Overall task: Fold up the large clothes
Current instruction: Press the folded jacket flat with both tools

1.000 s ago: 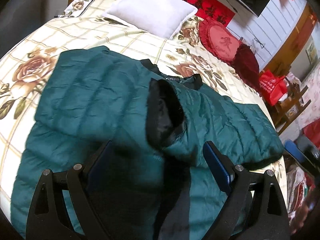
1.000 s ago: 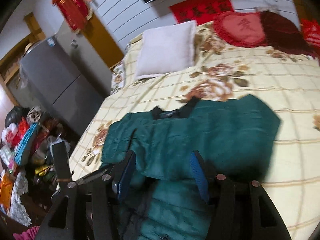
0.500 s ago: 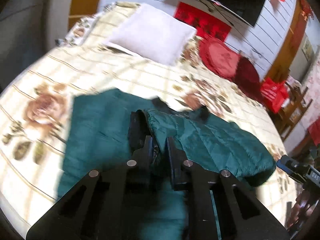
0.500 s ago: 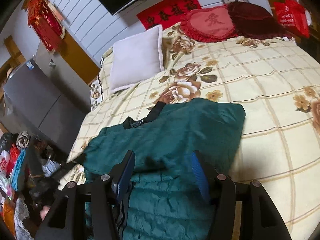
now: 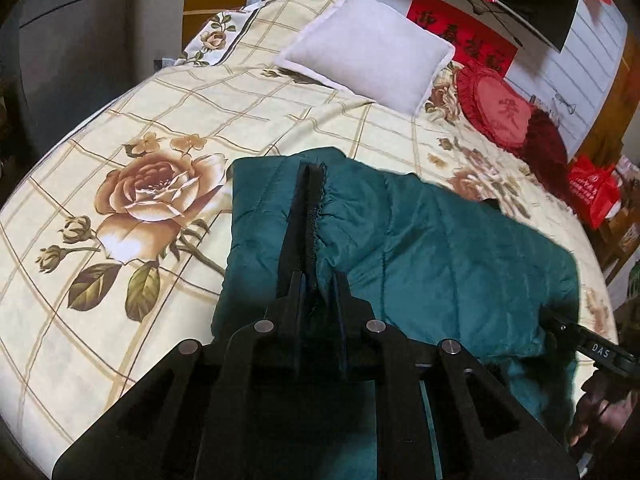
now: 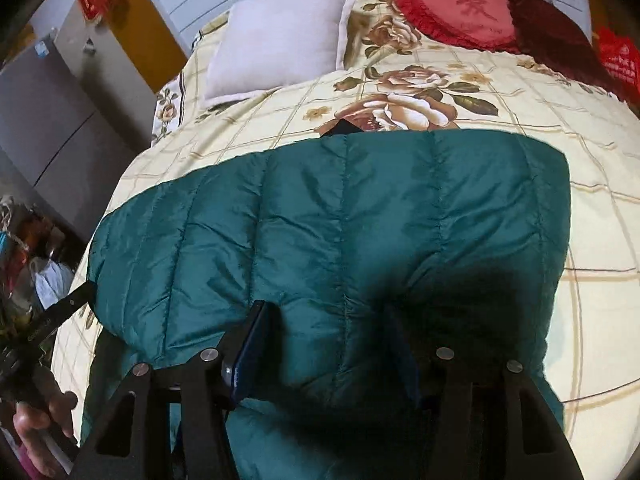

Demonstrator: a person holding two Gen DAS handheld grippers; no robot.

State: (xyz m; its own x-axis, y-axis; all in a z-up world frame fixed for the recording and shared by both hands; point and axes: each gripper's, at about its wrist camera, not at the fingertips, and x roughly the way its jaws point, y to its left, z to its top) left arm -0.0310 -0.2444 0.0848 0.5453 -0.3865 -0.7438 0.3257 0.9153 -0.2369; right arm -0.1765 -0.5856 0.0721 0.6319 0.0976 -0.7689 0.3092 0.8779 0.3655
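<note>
A teal quilted puffer jacket [image 5: 432, 248] lies folded across a floral bedspread [image 5: 168, 120]. My left gripper [image 5: 318, 280] is shut on the jacket's black cuff [image 5: 310, 208], which stands up between the fingers over the jacket's left end. In the right wrist view the jacket [image 6: 340, 216] fills the middle. My right gripper [image 6: 328, 336] is open, its fingers either side of a jacket fold at the near edge, not pinching it.
A white pillow [image 5: 368, 48] and red heart cushions [image 5: 496, 108] lie at the head of the bed. A grey cabinet [image 6: 52, 112] and floor clutter [image 6: 28, 248] stand beside the bed. A red bag [image 5: 592, 192] sits at the far right.
My left gripper closed on the black cuff and carried the sleeve left across the jacket. My right gripper moved lower and closer over the jacket and stayed open.
</note>
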